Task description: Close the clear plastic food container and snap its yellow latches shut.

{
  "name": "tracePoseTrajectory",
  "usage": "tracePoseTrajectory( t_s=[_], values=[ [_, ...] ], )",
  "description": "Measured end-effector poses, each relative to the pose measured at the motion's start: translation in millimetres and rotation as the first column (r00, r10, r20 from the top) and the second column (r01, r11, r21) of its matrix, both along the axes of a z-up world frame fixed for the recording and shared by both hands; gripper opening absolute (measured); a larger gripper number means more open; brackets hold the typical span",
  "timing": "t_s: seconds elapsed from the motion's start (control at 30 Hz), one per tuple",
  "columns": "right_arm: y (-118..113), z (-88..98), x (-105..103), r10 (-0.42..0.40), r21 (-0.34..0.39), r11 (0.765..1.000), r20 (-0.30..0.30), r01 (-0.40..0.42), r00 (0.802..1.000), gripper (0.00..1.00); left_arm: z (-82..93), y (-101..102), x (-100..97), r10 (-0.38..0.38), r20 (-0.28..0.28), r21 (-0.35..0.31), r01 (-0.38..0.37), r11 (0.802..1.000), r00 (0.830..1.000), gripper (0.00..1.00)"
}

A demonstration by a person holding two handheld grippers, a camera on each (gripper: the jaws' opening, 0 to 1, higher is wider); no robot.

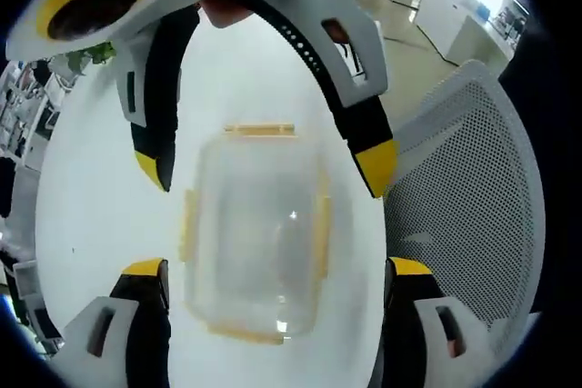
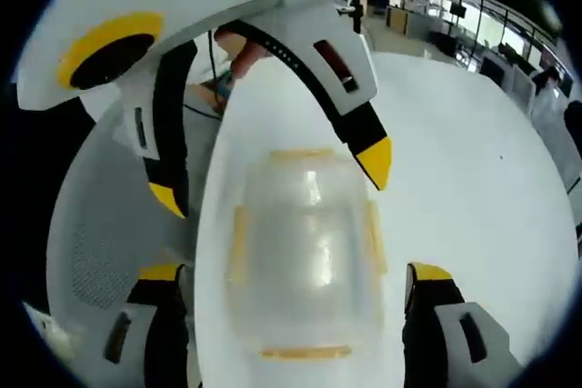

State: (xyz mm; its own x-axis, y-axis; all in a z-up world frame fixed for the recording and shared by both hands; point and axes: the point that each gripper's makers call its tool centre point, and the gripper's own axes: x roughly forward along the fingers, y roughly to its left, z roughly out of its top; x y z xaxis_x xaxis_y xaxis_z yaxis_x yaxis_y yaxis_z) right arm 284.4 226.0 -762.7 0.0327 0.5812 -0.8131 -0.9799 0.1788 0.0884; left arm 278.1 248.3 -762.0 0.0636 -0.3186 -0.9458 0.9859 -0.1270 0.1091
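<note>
The clear plastic food container point(image 1: 259, 233) sits on the white table point(image 1: 100, 224) with its lid on and yellow latches along its four sides. I cannot tell whether the latches are snapped down. My left gripper point(image 1: 277, 267) is open, one jaw on each side of the container's near end. My right gripper point(image 1: 264, 168) reaches in from the opposite side, also open, its yellow tips straddling the far end. In the right gripper view the container point(image 2: 305, 252) lies between the right gripper point(image 2: 293, 272) jaws, with the left gripper point(image 2: 271, 181) facing it.
A white mesh chair back point(image 1: 464, 188) stands close to the table edge, and the chair point(image 2: 109, 233) is also in the right gripper view. A hand point(image 2: 241, 47) holds the facing gripper. Office desks and monitors fill the background.
</note>
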Motion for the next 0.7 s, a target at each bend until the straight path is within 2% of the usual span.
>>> tracePoseTrajectory(
  t_s=[0.43,0.57,0.7],
  values=[
    [-6.3,-14.0,-5.9,0.025,-0.067,0.998,0.046,-0.022,0.999,1.00,-14.1,8.9,3.1,-0.020,-0.027,0.055,0.021,0.998,0.999,0.99],
    [-9.3,-15.7,-2.0,0.013,-0.081,0.997,0.062,-0.008,0.998,1.00,-13.5,8.4,7.5,-0.024,-0.023,0.050,0.025,0.998,0.999,0.99],
    [-13.4,-17.2,1.1,0.010,-0.103,0.995,0.080,-0.001,0.997,1.00,-19.1,13.4,9.6,-0.024,-0.050,0.072,0.027,0.997,0.998,0.99]
  ],
)
